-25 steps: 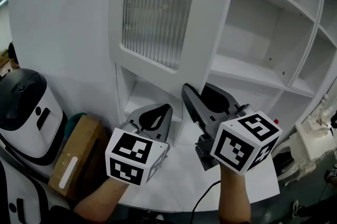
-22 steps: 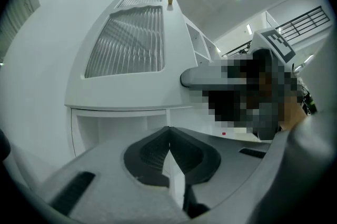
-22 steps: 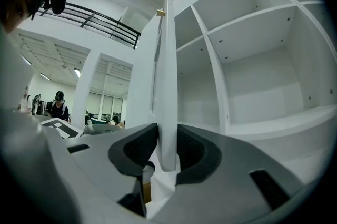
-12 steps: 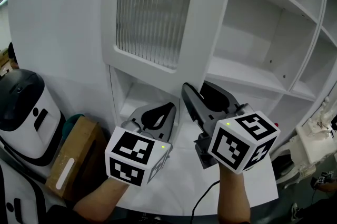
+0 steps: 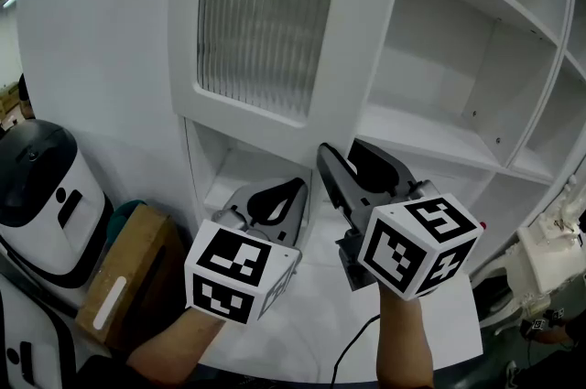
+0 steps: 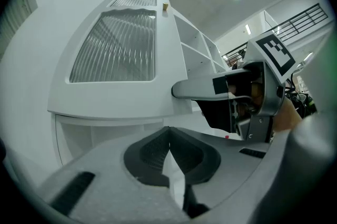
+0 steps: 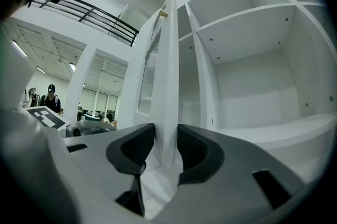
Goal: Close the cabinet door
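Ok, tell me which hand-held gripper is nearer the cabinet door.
Right. The right hand-held gripper straddles the edge of the cabinet door, jaws just opening; the left hand-held gripper sits below it, apart.

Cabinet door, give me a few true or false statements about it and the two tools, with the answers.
1. The cabinet door has a ribbed glass panel. True.
2. The cabinet door is fully shut. False: it stands open, leaving the shelves exposed.
3. The door's edge stands between the jaws of the right tool. True. Those jaws stand apart and have just been opening.
4. The jaws of the left tool are spread wide. False: they are together, with nothing between them.
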Available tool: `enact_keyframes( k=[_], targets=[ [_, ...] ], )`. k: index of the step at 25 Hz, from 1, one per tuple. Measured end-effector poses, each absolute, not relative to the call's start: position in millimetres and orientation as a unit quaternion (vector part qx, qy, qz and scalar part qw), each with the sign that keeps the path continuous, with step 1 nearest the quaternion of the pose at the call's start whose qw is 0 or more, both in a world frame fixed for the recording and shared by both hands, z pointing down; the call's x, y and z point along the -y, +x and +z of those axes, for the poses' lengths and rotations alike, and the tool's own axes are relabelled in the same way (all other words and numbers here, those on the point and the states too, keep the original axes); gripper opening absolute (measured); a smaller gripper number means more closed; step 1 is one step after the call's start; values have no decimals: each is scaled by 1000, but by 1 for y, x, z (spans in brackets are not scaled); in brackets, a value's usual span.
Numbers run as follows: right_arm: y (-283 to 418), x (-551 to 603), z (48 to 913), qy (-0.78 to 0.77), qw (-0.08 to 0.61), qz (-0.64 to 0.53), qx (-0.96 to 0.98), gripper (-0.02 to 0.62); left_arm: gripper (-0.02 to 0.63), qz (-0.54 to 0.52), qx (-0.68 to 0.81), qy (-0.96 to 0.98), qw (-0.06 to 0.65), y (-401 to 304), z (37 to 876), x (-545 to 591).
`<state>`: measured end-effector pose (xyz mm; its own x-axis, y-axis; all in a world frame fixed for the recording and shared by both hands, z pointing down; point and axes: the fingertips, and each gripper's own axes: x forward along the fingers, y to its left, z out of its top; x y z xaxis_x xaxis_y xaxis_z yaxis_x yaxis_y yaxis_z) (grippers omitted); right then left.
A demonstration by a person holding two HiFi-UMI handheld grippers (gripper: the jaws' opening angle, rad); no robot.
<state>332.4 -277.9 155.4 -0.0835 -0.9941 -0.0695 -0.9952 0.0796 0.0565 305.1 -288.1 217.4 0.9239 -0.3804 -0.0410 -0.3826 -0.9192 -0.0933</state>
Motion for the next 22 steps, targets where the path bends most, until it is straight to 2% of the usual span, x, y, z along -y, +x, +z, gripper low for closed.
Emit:
enact_keyframes(
  k=[22],
  targets=[
    [371,300,155,-697,21,50,-715,196,12,12,-196,-979,48,335,221,312]
  ],
)
